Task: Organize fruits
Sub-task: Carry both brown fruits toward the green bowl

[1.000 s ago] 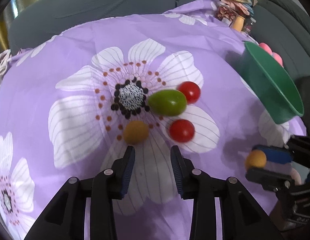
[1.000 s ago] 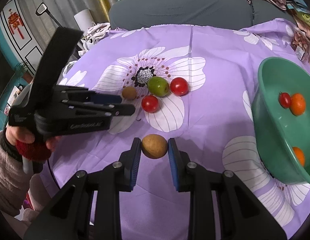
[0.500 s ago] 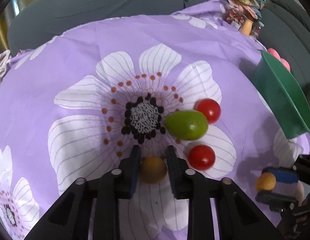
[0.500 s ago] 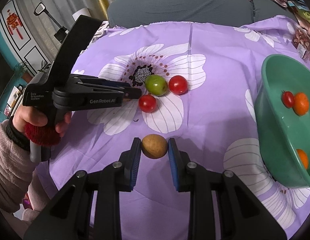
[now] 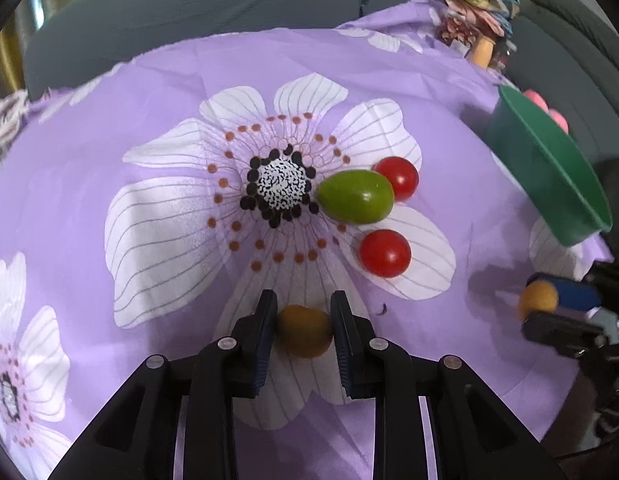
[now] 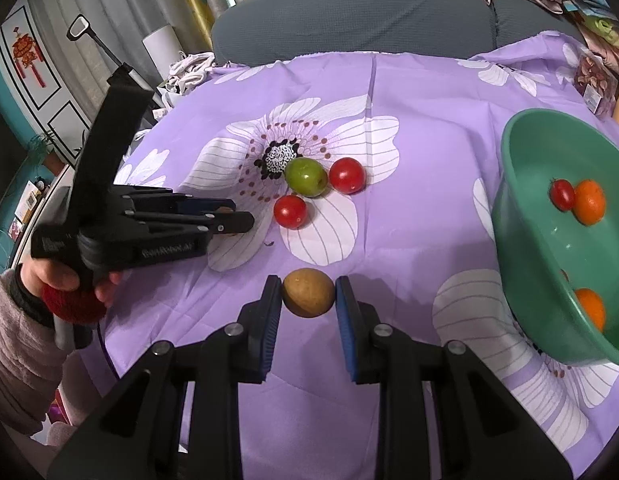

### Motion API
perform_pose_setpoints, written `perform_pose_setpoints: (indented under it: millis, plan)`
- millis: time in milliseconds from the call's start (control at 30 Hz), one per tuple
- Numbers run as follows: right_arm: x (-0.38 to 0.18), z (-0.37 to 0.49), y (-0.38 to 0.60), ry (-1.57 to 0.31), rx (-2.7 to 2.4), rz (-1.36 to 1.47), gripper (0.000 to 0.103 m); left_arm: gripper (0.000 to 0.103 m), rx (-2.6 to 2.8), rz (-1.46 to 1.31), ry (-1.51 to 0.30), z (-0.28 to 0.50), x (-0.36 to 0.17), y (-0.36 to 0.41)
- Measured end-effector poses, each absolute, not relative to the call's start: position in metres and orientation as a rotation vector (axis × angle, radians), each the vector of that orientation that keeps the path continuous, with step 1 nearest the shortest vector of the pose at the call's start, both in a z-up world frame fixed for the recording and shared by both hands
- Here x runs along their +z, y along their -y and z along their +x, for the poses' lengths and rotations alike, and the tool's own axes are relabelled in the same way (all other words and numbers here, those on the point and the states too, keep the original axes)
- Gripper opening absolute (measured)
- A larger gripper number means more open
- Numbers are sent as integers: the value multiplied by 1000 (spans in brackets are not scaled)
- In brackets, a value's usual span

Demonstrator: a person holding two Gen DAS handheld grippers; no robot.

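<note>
L gripper [image 5: 303, 330] & R gripper [image 6: 308, 295] each clamped on a brownish fruit [image 5: 304, 331].

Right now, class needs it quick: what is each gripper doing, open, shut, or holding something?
Left gripper: shut on a small yellow-brown fruit.
Right gripper: shut on a brown round fruit.

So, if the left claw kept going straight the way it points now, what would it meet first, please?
Probably the purple floral tablecloth, just beyond the yellow-brown fruit that the left claw already grips; depth is hard to judge.
</note>
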State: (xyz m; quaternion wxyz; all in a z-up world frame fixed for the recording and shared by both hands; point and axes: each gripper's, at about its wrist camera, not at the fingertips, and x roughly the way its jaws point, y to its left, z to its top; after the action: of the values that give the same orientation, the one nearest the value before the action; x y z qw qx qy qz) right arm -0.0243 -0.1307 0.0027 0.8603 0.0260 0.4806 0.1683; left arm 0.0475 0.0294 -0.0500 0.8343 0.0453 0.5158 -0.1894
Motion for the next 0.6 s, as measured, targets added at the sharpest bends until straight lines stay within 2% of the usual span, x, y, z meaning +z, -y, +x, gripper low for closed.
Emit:
perform_pose_setpoints:
  millis: [400, 600]
  plan:
    - [9, -24, 133, -989, 346, 57, 28, 25, -400, 80, -1118, 39, -44, -32]
    - [16, -27, 141, -964, 332, 70, 28, 25, -465, 40, -1078, 19, -18, -28]
